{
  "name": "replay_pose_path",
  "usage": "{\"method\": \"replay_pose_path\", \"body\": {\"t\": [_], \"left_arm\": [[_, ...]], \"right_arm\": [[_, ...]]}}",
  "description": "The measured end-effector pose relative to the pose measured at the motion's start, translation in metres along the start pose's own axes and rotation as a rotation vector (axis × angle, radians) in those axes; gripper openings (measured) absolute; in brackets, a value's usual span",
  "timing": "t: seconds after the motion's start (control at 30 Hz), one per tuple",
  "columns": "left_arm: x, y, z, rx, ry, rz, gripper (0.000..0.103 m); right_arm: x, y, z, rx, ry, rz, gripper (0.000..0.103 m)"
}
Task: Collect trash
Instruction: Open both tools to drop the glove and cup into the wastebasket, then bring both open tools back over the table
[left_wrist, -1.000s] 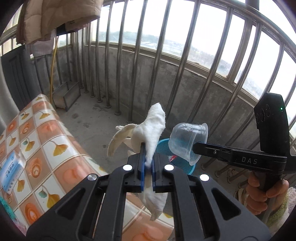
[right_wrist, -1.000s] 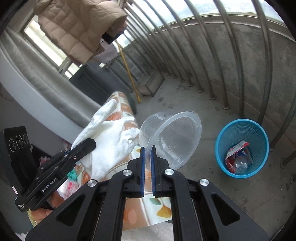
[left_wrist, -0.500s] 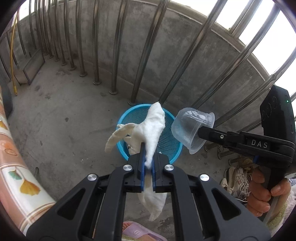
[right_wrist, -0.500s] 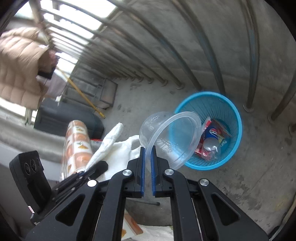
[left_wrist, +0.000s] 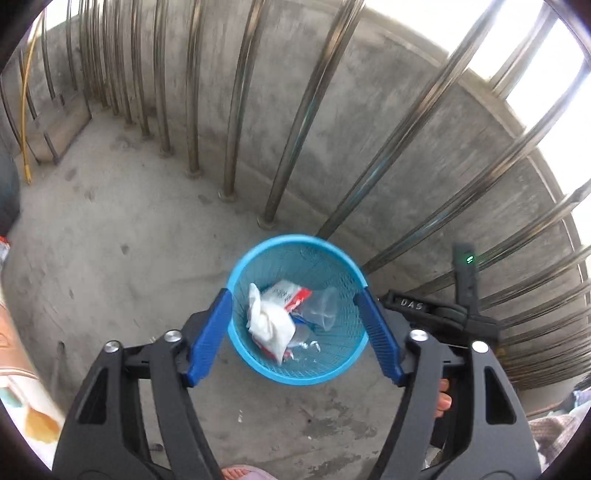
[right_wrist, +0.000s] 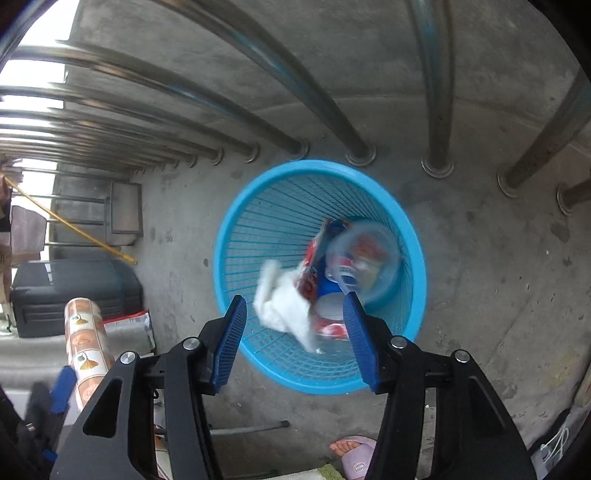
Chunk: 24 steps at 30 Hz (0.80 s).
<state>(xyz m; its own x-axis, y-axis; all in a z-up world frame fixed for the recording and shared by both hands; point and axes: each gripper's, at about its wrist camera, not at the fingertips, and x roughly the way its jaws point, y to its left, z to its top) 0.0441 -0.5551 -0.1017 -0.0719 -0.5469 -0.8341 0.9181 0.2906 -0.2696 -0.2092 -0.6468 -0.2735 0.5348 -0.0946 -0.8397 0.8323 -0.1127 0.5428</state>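
"DAS" on the right tool (left_wrist: 412, 304)

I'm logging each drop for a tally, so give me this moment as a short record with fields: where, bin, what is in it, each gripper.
place: concrete floor beside metal railing bars
bin: blue mesh basket, upright on the floor
contents: white crumpled tissue, clear plastic cup, red and blue wrapper
left gripper: above the basket, fingers opening, nothing between them
right gripper: above the basket, fingers opening, nothing between them
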Motion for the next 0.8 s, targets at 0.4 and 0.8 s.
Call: {"method": "replay_pose_path", "body": {"t": [0.4, 0.8], "left_arm": [[-0.141, 0.013, -0.030, 0.008, -0.213, 0.085, 0.083], [-0.304, 0.071, -0.132, -0.125, -0.385, 0.224, 0.084]], "right_arm": [[-0.055, 0.035, -0.034, -0.139, -0.112, 0.017, 0.059], [-0.132, 0.169, -0.126, -0.504, -0.089, 0.167, 0.069]]}}
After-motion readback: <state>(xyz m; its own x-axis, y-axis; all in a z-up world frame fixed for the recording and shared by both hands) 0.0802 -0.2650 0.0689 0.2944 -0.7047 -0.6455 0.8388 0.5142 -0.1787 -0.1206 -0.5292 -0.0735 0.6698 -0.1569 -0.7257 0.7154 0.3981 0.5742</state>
